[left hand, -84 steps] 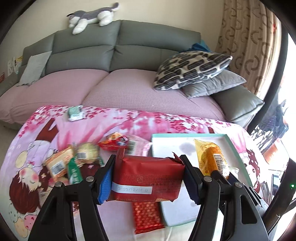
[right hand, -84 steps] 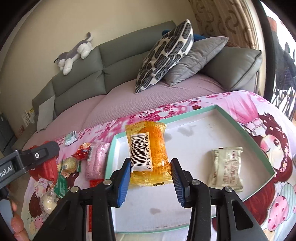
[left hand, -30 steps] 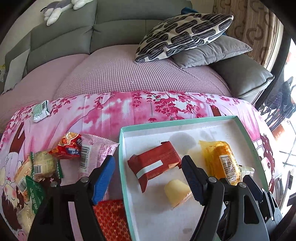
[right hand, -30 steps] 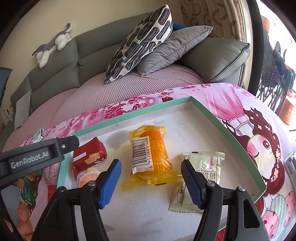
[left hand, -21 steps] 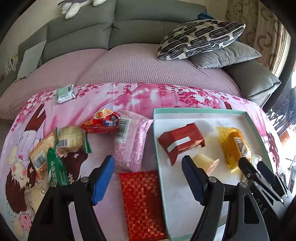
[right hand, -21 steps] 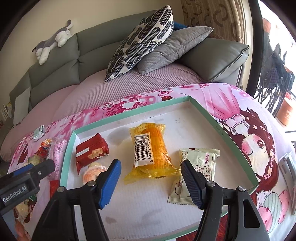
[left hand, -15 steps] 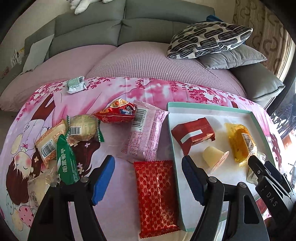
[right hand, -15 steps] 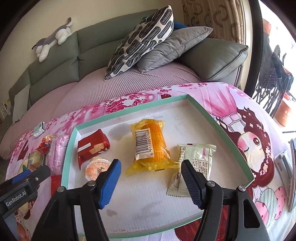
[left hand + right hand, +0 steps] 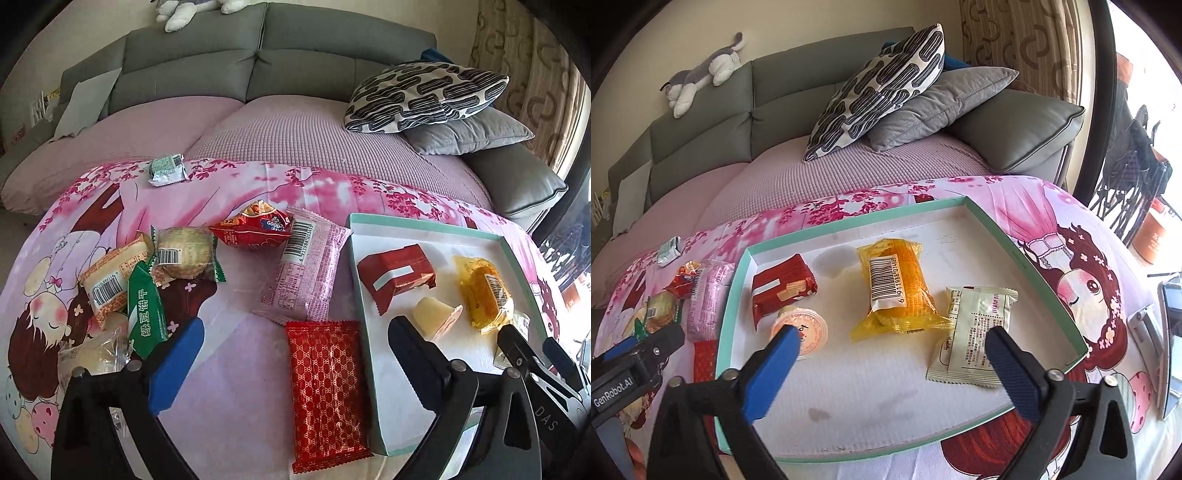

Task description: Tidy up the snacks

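2 views, taken in turn.

Left wrist view: left gripper (image 9: 295, 350) spread wide, holding nothing, above the pink printed cloth (image 9: 236, 369). Between its fingers lies a red patterned packet (image 9: 327, 387), flat, long axis running near to far, just left of the teal tray (image 9: 369, 369). A pink packet (image 9: 308, 269) lies beyond it, long axis near to far and tilted slightly, barcode end far. A red crinkled bag (image 9: 255, 229) touches its far left corner. Left of that, a round cake packet (image 9: 183, 253), an orange packet (image 9: 110, 280) and a green packet (image 9: 146, 314) overlap in a cluster; the green one points near to far. A small green-and-silver packet (image 9: 166, 170) sits alone at the far edge of the cloth. Inside the tray: red wrapped bar (image 9: 397, 275), long axis left to right; jelly cup (image 9: 436, 321) on its side, near the bar; orange bun packet (image 9: 484, 291), long axis near to far.

Right wrist view: right gripper (image 9: 890, 350) spread wide, empty, over the tray (image 9: 1027, 258). 4 snacks inside, left to right: red bar (image 9: 783, 290), jelly cup (image 9: 801, 330) just near it with its lid facing the camera, orange bun packet (image 9: 895, 284) with long axis near to far and barcode up, cream packet (image 9: 975, 332) lying near to far, slightly tilted. The left gripper's finger (image 9: 639, 349) shows at the left edge. Grey sofa (image 9: 738, 122) behind.
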